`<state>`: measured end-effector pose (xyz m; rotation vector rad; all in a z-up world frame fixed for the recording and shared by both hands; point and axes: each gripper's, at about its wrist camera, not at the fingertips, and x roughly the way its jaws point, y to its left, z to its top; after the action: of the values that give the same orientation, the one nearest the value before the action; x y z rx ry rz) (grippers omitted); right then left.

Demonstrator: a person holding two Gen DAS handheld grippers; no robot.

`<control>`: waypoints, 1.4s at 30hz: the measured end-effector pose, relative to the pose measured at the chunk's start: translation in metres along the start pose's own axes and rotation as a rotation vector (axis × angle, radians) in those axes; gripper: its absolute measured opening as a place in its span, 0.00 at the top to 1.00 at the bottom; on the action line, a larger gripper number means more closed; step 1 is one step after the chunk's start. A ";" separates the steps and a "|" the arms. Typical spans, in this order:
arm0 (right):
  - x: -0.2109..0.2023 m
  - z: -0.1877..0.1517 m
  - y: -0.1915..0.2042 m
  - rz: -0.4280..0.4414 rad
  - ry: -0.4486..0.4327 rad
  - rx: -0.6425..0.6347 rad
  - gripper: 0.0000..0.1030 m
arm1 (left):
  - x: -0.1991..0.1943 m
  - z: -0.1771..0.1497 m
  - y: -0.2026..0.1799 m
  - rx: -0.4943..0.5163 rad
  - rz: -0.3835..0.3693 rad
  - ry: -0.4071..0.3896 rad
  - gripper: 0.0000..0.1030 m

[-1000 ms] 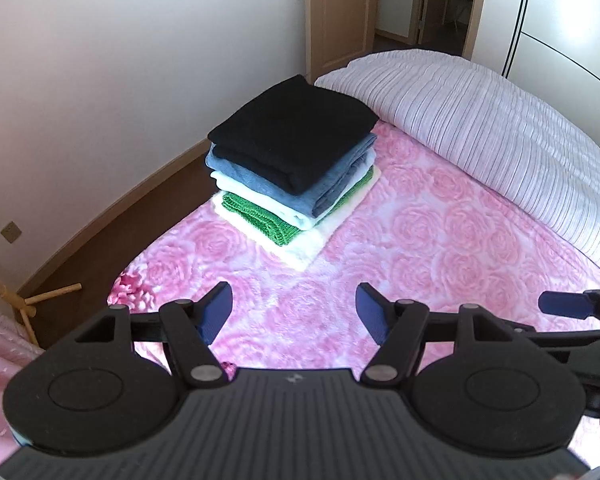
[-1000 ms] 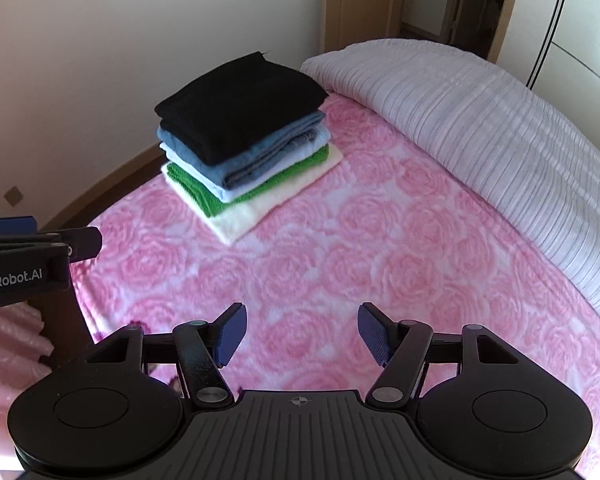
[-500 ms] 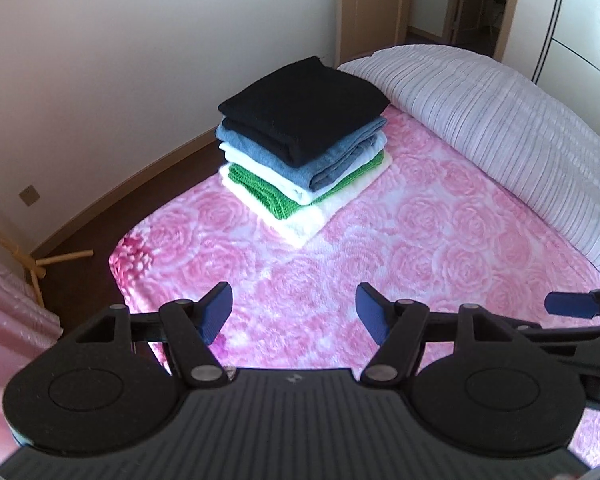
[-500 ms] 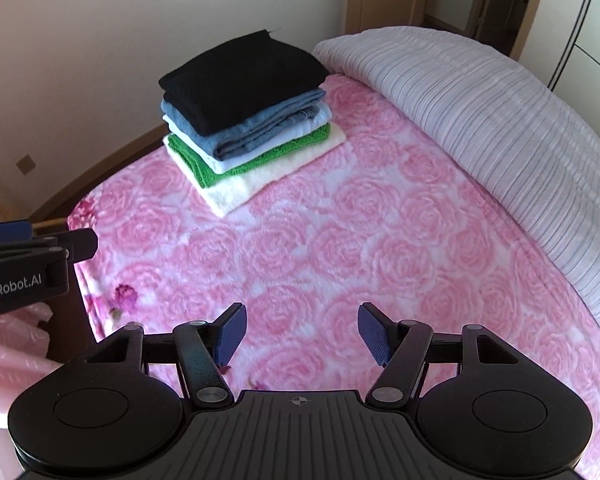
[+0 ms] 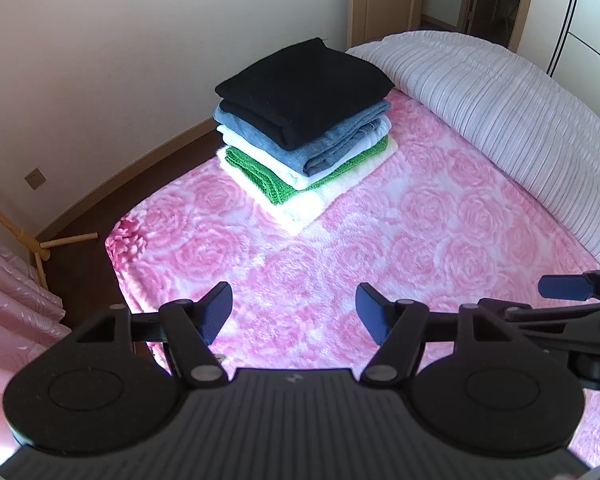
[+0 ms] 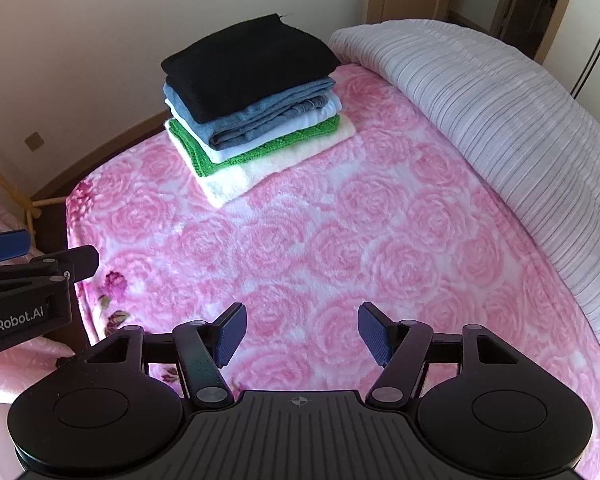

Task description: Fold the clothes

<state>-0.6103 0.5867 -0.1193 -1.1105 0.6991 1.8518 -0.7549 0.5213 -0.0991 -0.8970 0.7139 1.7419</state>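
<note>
Above the pink rose blanket (image 6: pixel 340 248) you hold both grippers, left gripper (image 5: pixel 294 314) and right gripper (image 6: pixel 302 334), jaws wide apart and empty. The folded stack of clothes (image 6: pixel 252 108) sits well ahead, beside the striped duvet (image 6: pixel 500 120)

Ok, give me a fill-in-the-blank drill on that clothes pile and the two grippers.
1. The top piece of the folded stack is ____ in colour.
2. The green piece lies directly on the ____ piece at the bottom.
3. The stack rests on a pink blanket patterned with ____.
4. The left gripper and the right gripper both hold ____.

Missing words: black; cream-white; roses; nothing
</note>
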 end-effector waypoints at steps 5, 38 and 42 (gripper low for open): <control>0.012 0.005 -0.008 0.002 0.017 0.001 0.37 | 0.013 0.004 -0.004 -0.011 -0.007 0.025 0.37; 0.088 0.059 -0.035 0.014 0.093 0.034 0.37 | 0.097 0.045 -0.010 0.001 0.018 0.106 0.37; 0.093 0.065 -0.037 0.012 0.097 0.043 0.37 | 0.103 0.049 -0.010 0.005 0.021 0.107 0.37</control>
<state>-0.6283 0.6911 -0.1744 -1.1762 0.7986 1.7940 -0.7789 0.6159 -0.1586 -0.9881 0.7991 1.7197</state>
